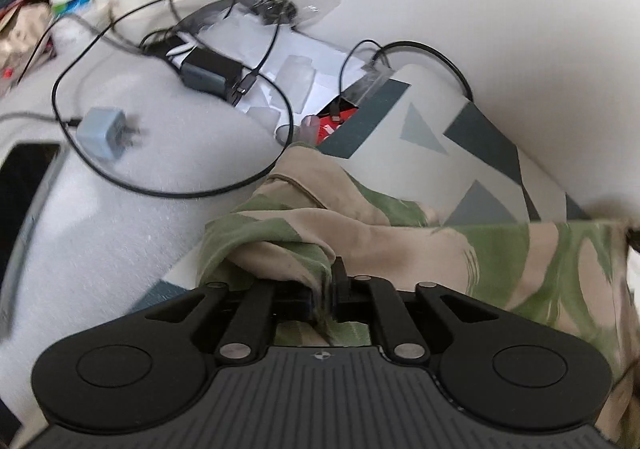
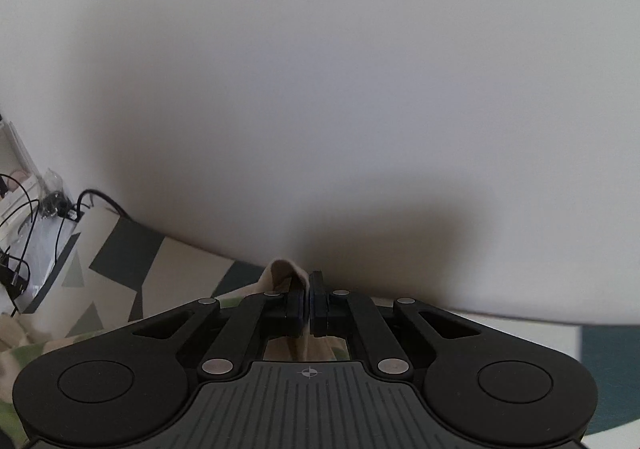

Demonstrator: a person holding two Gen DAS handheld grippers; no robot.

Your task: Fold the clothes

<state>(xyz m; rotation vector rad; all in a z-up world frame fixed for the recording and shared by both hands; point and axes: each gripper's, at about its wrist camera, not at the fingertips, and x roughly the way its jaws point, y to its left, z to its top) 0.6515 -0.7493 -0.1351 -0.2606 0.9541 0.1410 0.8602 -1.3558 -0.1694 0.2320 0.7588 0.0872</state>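
Meanwhile, mid-fold: left gripper (image 1: 324, 289) and right gripper (image 2: 309, 303) each pinch edge of green-and-beige garment (image 1: 460, 249), bunched at lower frame over patterned mat (image 1: 400, 137). Next likely needs both edges carried together.

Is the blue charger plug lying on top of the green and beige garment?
No, the blue charger plug lies on white foam padding, apart from the green and beige garment.

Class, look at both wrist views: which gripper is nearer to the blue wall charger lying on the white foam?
Left. The left gripper has the blue charger ahead on its left side. The right gripper faces the wall, with no charger in its view.
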